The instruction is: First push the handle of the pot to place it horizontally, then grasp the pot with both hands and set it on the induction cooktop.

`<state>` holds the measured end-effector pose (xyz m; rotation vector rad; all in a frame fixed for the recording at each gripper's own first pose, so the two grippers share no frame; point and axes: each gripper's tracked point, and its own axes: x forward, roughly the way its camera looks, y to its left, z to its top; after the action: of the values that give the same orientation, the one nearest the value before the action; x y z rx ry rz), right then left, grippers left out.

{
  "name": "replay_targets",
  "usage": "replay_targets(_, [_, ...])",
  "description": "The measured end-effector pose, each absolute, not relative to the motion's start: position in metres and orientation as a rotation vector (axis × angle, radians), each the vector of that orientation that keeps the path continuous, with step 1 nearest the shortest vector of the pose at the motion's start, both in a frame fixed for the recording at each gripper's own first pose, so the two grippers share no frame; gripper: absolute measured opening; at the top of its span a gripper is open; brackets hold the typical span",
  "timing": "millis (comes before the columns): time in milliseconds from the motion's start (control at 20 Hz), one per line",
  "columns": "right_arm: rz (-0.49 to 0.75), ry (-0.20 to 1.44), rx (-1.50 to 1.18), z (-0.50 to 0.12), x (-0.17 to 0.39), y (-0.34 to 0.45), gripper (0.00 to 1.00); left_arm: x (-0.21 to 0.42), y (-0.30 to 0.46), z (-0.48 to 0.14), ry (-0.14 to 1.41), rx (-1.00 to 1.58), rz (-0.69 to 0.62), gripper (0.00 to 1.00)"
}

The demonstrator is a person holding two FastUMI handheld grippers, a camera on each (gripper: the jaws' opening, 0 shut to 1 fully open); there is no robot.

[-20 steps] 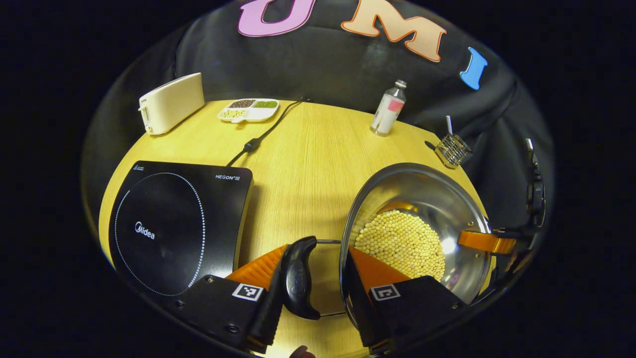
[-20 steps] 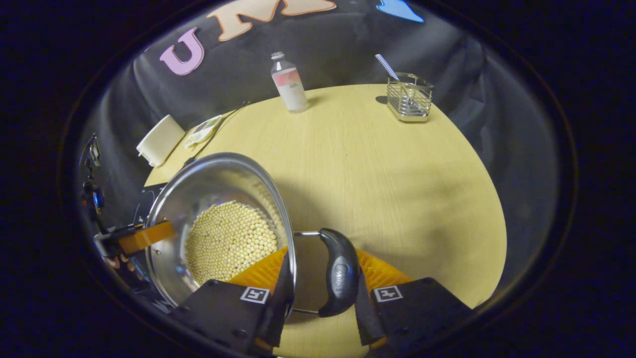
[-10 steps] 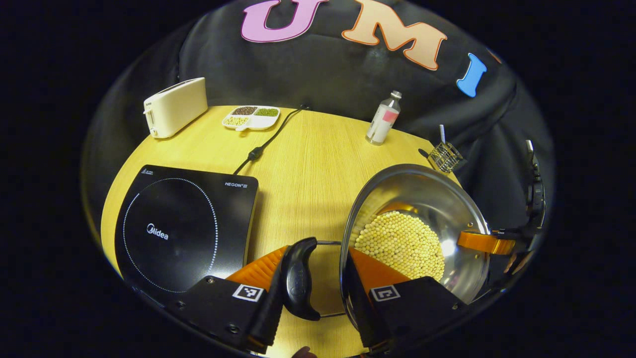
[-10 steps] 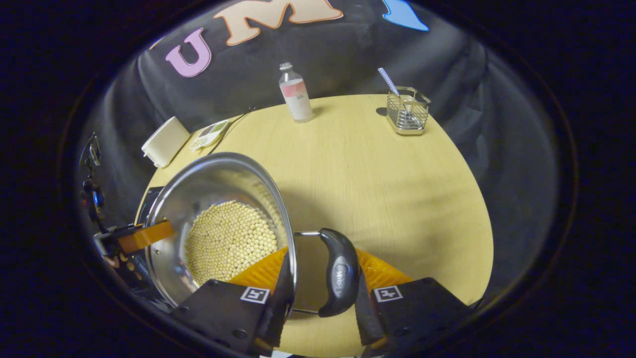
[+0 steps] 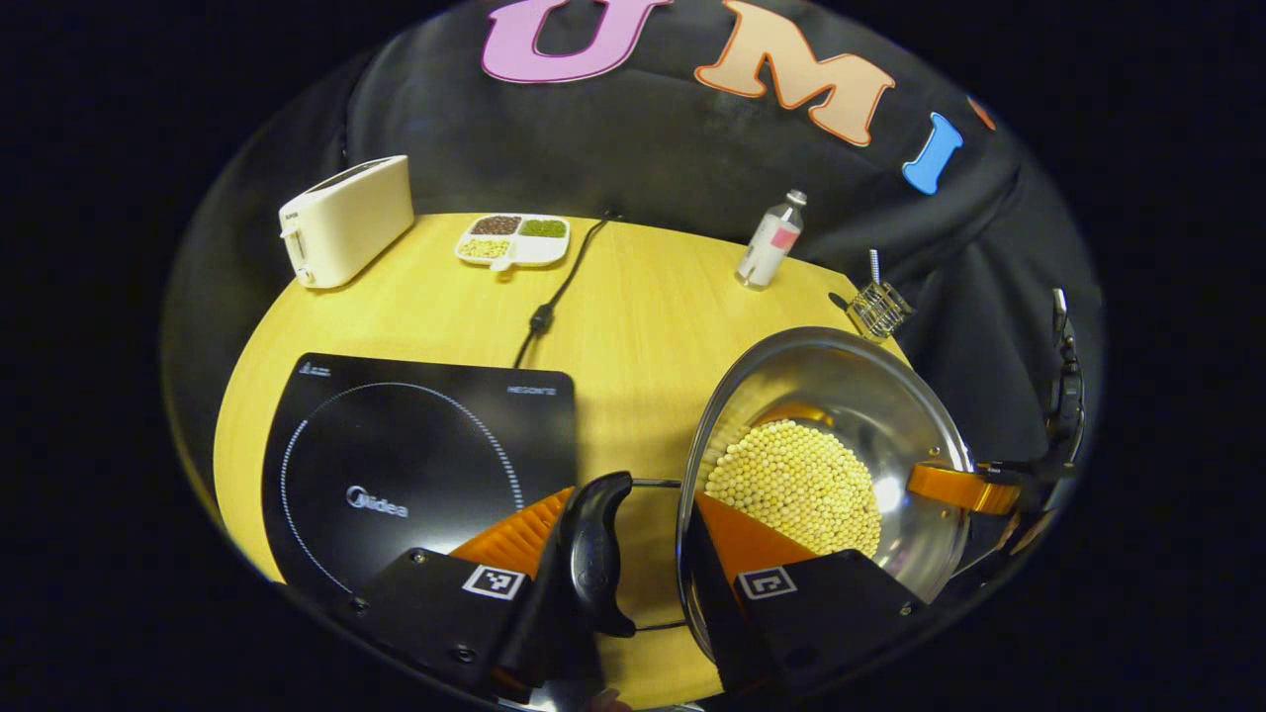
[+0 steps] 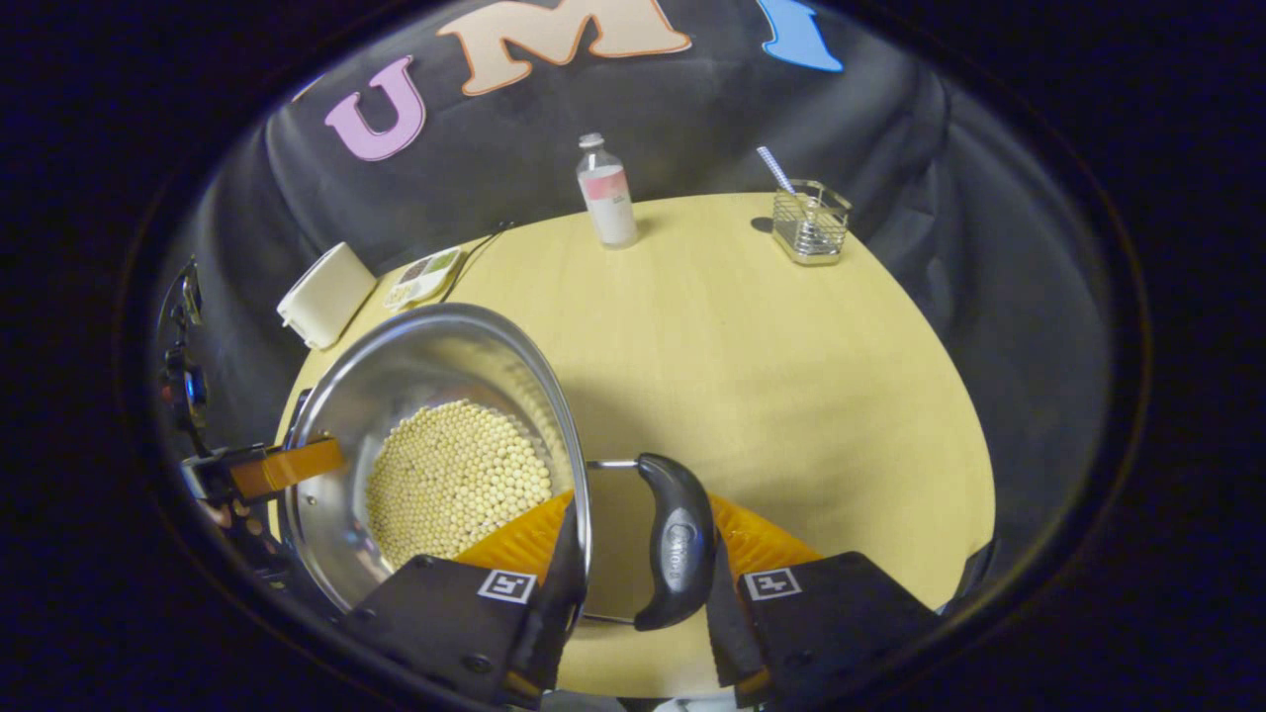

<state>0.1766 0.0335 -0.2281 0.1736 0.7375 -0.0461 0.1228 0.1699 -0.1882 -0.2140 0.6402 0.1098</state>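
Now the round pale-wood table sits lower and wider in both gripper views than a second ago, and the flat black induction cooktop has slid closer to the middle of the left gripper view: the shiny steel pot of small yellow beans is up off the wood and travelling toward the cooktop, so the lift looks done and the carry is under way. The pot hangs between the two tools, right of the cooktop and not yet over it. The left gripper has its orange fingers closed across the pot's rim and the black curved handle; the right gripper grips the opposite black handle and rim the same way.

For room, the bare strip of table between pot and cooktop is free, and the cooktop's near edge is the one lip to clear. The cream toaster, the white divided dish of grains, the black power cord, the clear bottle with a pink label and the small wire basket all stand well back near the far edge, away from the path
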Motion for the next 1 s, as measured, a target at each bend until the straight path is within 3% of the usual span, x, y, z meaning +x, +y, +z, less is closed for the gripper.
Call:
replay_targets(100, [-0.038,0.735,0.165,-0.227,0.179,0.06,0.61,0.111,0.195,-0.186,0.644,-0.221,0.12,0.64])
replay_targets(150, [-0.032,0.735,0.165,-0.225,0.179,0.075,0.56,0.105,0.208,-0.184,0.642,-0.221,0.126,0.64])
replay_targets(250, [-0.017,0.732,0.161,-0.223,0.181,0.105,0.56,0.093,0.232,-0.179,0.637,-0.224,0.139,0.64])
replay_targets(300, [-0.009,0.731,0.159,-0.223,0.183,0.12,0.61,0.088,0.246,-0.177,0.633,-0.224,0.146,0.64])
replay_targets(500, [0.018,0.738,0.148,-0.226,0.19,0.176,0.61,0.064,0.297,-0.178,0.644,-0.243,0.178,0.64])
replay_targets(550, [0.023,0.741,0.144,-0.227,0.192,0.188,0.56,0.061,0.308,-0.179,0.643,-0.248,0.186,0.64])
replay_targets(800, [0.047,0.761,0.134,-0.233,0.205,0.243,0.61,0.045,0.359,-0.183,0.646,-0.253,0.214,0.66])
replay_targets(850, [0.052,0.765,0.133,-0.234,0.207,0.252,0.56,0.042,0.369,-0.183,0.646,-0.254,0.219,0.65])
replay_targets(950, [0.059,0.771,0.132,-0.238,0.213,0.27,0.56,0.038,0.387,-0.185,0.65,-0.254,0.228,0.65])
replay_targets(1000, [0.059,0.775,0.133,-0.239,0.214,0.279,0.61,0.037,0.395,-0.185,0.649,-0.248,0.227,0.64])
